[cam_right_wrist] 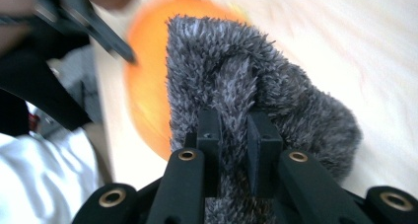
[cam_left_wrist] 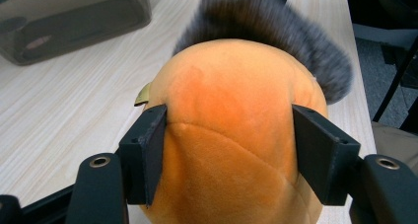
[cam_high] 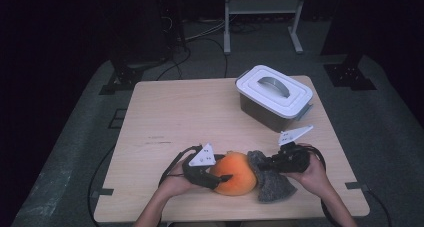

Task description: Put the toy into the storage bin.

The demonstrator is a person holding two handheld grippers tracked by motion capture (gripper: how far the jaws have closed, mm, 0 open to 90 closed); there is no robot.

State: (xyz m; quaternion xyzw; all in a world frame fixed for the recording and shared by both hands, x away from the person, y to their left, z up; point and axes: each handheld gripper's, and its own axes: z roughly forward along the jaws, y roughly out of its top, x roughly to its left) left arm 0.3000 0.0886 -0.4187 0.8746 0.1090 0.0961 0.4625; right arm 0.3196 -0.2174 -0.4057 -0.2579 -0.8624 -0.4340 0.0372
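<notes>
A: What's at the middle of the work?

B: An orange plush toy (cam_high: 235, 173), round and soft, with a grey fuzzy cloth (cam_high: 270, 179) pressed against its right side. Both lie on the wooden table (cam_high: 200, 117) close to its near edge, a little right of the middle of that edge.

A: And the grippers?

B: The left gripper (cam_high: 218, 179) comes in from the toy's left. In the left gripper view its two black pads sit on either flank of the orange plush toy (cam_left_wrist: 231, 130), touching the fabric, so it is clamped on the toy. The grey fuzzy cloth (cam_left_wrist: 276, 31) rises behind the toy there.

A: The right one?

B: The right gripper (cam_high: 267, 163) comes from the right side. In the right gripper view its jaws are drawn close together with a fold of the grey fuzzy cloth (cam_right_wrist: 256, 100) pinched between them; the orange plush toy (cam_right_wrist: 148, 86) sits blurred behind the cloth.

A: Anything else on the table?

B: A dark container (cam_high: 272, 112) with a white lid (cam_high: 274, 89) stands towards the far right corner, well apart from the toy. The lid has a grey arched handle (cam_high: 274, 84) and is seated on the container.

A: And around the table?

B: Grey floor (cam_high: 390, 132), with black cables (cam_high: 200, 47) running beyond the far edge and a light metal frame (cam_high: 262, 7) farther back.
</notes>
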